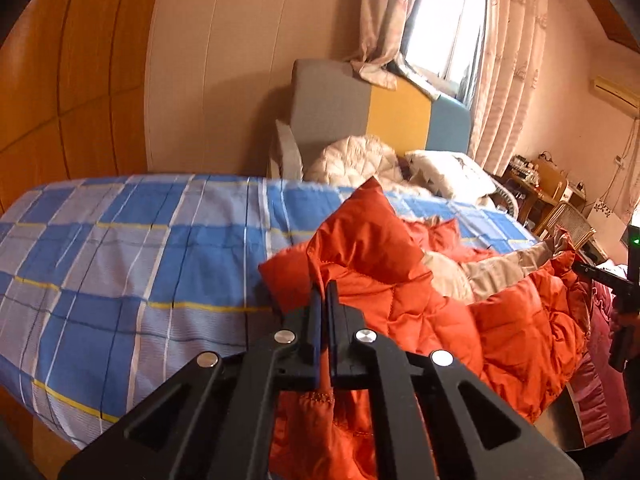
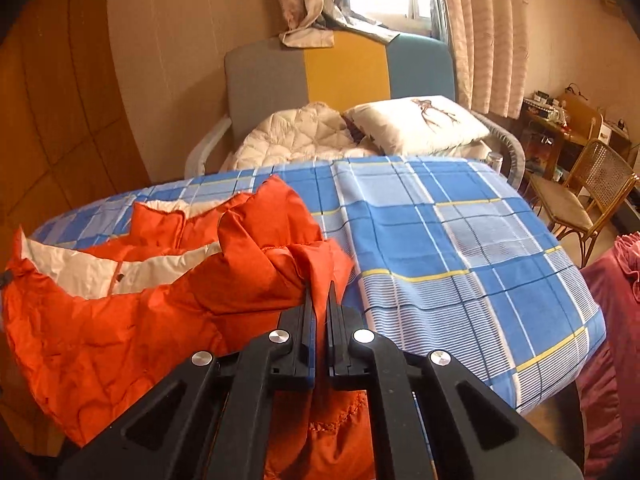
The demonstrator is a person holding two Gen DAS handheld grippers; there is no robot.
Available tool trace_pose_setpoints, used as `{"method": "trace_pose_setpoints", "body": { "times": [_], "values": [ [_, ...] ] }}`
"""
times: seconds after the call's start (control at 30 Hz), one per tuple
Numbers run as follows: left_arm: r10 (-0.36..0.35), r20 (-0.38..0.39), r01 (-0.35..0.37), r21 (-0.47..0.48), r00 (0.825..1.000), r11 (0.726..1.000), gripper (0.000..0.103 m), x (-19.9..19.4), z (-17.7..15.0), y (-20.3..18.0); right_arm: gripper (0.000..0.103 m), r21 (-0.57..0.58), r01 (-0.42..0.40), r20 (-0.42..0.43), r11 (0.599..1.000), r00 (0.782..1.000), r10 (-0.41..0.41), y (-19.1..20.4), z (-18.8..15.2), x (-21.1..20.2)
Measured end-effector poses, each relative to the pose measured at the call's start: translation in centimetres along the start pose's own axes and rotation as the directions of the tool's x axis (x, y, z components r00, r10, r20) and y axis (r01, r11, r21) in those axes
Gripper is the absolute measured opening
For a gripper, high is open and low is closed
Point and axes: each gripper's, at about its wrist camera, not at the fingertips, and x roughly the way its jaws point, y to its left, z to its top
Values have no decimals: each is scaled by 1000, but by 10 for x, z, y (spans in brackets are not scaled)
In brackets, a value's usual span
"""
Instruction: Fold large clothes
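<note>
Left gripper (image 1: 323, 292) and right gripper (image 2: 320, 296) each clamp an edge of the orange quilted jacket (image 1: 420, 312). Its long axis runs between them, cream lining upward, bulk sagging ahead of both onto the blue checked bedsheet (image 2: 460, 248). Beyond: pillow (image 2: 420, 124), curtained window (image 1: 444, 20), cane chair (image 2: 584, 196)
</note>
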Motion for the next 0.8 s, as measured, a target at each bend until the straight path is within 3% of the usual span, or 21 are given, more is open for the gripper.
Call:
{"method": "trace_pose_setpoints", "body": {
  "times": [0.33,0.8],
  "values": [
    [26,33,-25,-12,999,1000,1,20,28,2,2,64,37,41,997,998,-40,-1,22,19],
    [140,-32,-142,-75,990,987,1,129,80,15,2,144,147,-8,979,989,-147,-12,71,107]
  ]
}}
